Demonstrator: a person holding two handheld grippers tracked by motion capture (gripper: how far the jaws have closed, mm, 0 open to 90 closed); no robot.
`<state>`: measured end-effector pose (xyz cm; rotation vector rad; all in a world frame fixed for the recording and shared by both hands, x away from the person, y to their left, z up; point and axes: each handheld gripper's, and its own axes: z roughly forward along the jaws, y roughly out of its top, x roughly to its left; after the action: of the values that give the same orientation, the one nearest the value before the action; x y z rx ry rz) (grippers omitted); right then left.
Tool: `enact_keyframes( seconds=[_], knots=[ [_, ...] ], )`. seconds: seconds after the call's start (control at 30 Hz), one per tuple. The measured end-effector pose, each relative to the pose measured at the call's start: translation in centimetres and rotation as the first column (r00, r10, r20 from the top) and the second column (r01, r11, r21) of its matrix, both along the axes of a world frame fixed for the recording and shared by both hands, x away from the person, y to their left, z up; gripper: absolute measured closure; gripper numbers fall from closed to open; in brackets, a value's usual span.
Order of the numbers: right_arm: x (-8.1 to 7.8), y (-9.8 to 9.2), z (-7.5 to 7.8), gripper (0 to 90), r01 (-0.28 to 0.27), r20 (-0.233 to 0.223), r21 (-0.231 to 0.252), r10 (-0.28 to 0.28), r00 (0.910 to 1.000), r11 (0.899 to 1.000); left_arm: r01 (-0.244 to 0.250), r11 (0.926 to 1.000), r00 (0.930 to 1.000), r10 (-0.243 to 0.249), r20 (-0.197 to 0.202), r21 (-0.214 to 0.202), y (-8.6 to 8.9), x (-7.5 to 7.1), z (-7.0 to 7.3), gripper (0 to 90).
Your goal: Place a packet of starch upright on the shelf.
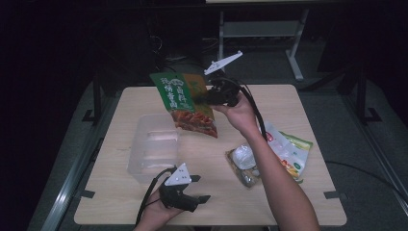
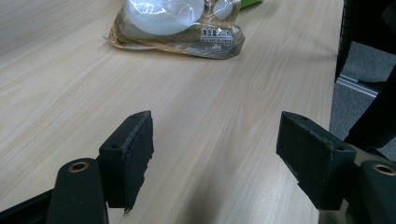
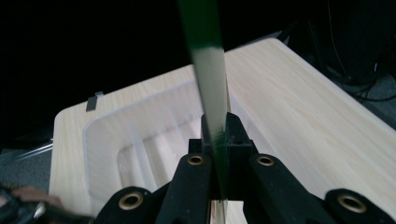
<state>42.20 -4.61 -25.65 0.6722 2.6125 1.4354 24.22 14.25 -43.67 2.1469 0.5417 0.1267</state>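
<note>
One green snack bag (image 1: 185,103) hangs in the air above the one clear plastic bin (image 1: 154,149), clamped at its edge by the right gripper (image 1: 204,97). Two more packets (image 1: 267,156) lie on the table (image 1: 288,106) to the right of the bin. The left gripper (image 1: 199,190) rests just in front of the bin, its jaws apart and holding nothing.

Green snack packet (image 1: 185,103) hangs tilted in the air above the clear tub (image 1: 153,149).

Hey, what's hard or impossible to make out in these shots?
- Green packet: print too small to read in the high view; the right gripper view sees it edge-on and blurred.
- Clear packet: top cut off by the frame's edge in the left gripper view.
- Bright packet: partly hidden by the forearm in the high view.
</note>
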Motion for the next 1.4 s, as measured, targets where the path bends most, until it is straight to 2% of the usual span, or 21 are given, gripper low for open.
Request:
enact_keyframes(
  seconds=[0.13, 0.33, 0.53, 0.57, 0.8, 0.9, 1.4],
  knots=[
    [0.9, 1.9, 0.0, 89.7, -0.02, -0.007, 0.011, 0.02, 0.9998, 1.0, -0.004, 0.9999, 1.0, 0.004, -0.006, -0.011, -0.1, -0.1, -0.1, 26.9],
    [1.6, 3.8, -0.2, 89.7, -0.038, 0.001, 0.02, 0.038, 0.9993, 0.999, -0.006, 1.0, 1.0, 0.005, -0.005, -0.006, 0.1, 0.0, -0.1, 26.8],
    [2.0, 6.0, -0.5, 89.7, -0.056, -0.011, 0.04, 0.057, 0.9983, 0.998, 0.0, 1.0, 1.0, 0.0, -0.004, 0.008, 0.2, 0.2, -0.1, 26.7],
    [2.1, 6.3, -0.5, 89.7, -0.058, -0.007, 0.04, 0.058, 0.9983, 0.998, -0.005, 1.0, 1.0, 0.005, -0.009, -0.002, 0.2, 0.1, -0.1, 26.7],
    [2.8, 8.6, -1.6, 89.7, -0.074, -0.024, 0.07, 0.075, 0.9969, 0.995, 0.001, 1.0, 1.0, -0.001, -0.007, 0.004, 0.1, 0.0, -0.3, 26.5],
    [3.1, 9.2, -2.3, 89.7, -0.074, -0.04, 0.071, 0.077, 0.9962, 0.995, 0.006, 0.9999, 1.0, -0.005, -0.004, 0.015, 0.1, 0.1, -0.3, 26.5],
    [4.4, 10.9, -5.7, 89.7, -0.064, -0.089, 0.095, 0.072, 0.9934, 0.993, -0.006, 0.9999, 0.9999, 0.006, -0.01, 0.01, 0.2, -0.1, -0.4, 26.5]
  ],
)
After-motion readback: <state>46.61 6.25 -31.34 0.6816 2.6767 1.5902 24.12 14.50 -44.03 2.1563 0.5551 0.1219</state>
